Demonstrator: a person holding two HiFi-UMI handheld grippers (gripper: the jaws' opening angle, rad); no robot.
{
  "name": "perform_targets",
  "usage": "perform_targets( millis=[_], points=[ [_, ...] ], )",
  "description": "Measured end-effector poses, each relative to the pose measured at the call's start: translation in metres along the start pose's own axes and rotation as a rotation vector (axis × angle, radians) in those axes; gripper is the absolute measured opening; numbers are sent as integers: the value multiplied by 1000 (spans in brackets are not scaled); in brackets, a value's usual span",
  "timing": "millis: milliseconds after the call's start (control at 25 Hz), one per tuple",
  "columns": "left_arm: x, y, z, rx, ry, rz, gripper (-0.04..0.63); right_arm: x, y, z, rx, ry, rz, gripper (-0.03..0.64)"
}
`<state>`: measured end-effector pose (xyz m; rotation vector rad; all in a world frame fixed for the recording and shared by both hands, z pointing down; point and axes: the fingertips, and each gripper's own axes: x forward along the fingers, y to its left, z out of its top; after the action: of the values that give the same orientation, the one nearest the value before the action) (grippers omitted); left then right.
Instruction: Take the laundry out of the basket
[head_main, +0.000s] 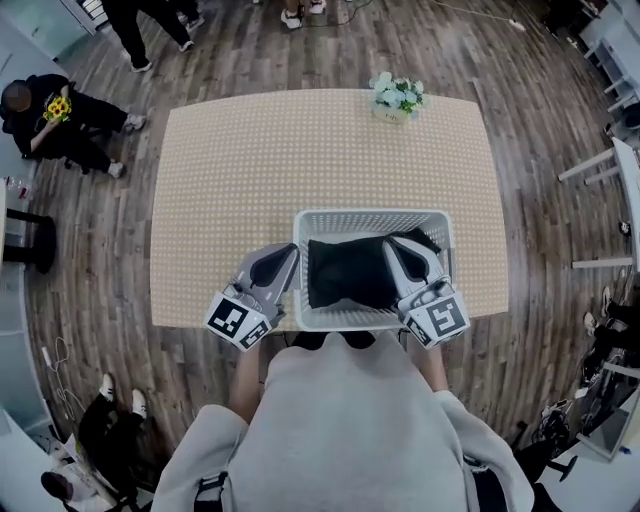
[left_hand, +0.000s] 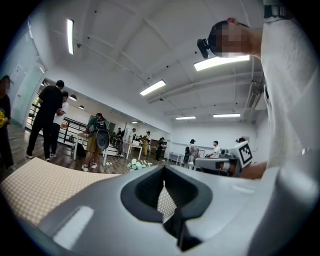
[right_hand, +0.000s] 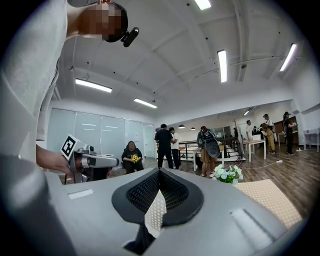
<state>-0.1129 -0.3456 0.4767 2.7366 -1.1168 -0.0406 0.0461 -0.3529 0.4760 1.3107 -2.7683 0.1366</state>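
A: Head view, where's the laundry (head_main: 350, 272)?
B: Dark bundle, all inside the basket (head_main: 370, 214). Nothing's out yet.
A: And the tools?
B: So: left hand-held gripper (head_main: 288, 253) just outside the basket's left wall, right hand-held gripper (head_main: 396, 246) over its right side, above the cloth. Both w/ jaws pressed together, nothing between them. Looks like lining up, not grabbing.
A: Why's the basket so near the person?
B: Prob. for reach: it sits at the near edge of the surface (head_main: 250, 160). Well beyond the basket, at the far edge: flowers (head_main: 397, 96).
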Motion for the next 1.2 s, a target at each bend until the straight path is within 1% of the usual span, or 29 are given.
perform_targets(
  millis=[200,320,400,520,600,680,800,880,960,1040,1080,1120,1200],
  points=[
    [-8,22,-20,-41,37,29,11,11,4,-23,12,67,9,-2],
    [-8,35,-28,-52,44,29,11,23,5,-34,14,88,13,-2],
    [-7,36,-32,-56,46,24,11,26,6,-39,8,100,13,-2],
    [-8,34,-35,-65,46,16,11,26,8,-46,-26,128,7,-2],
    [-8,33,-34,-77,38,9,11,25,9,-48,-74,157,4,-2],
    [-6,32,-31,-87,25,4,11,23,11,-53,-174,208,14,-2],
    [-5,32,-27,-87,14,3,11,25,22,-67,-400,323,65,-2],
    [-5,33,-26,-88,12,1,11,27,33,-82,-584,407,122,-2],
    [-6,33,-27,-90,10,2,11,26,45,-103,-777,513,198,-2],
    [-6,32,-27,-92,5,5,11,21,53,-126,-933,612,280,-2],
    [-7,32,-27,-92,3,7,11,19,57,-135,-972,647,316,-2],
    [-7,32,-27,-92,1,10,11,17,61,-142,-981,669,346,-2],
    [-9,33,-27,-94,-4,16,11,15,67,-149,-933,688,383,-2]
  ],
)
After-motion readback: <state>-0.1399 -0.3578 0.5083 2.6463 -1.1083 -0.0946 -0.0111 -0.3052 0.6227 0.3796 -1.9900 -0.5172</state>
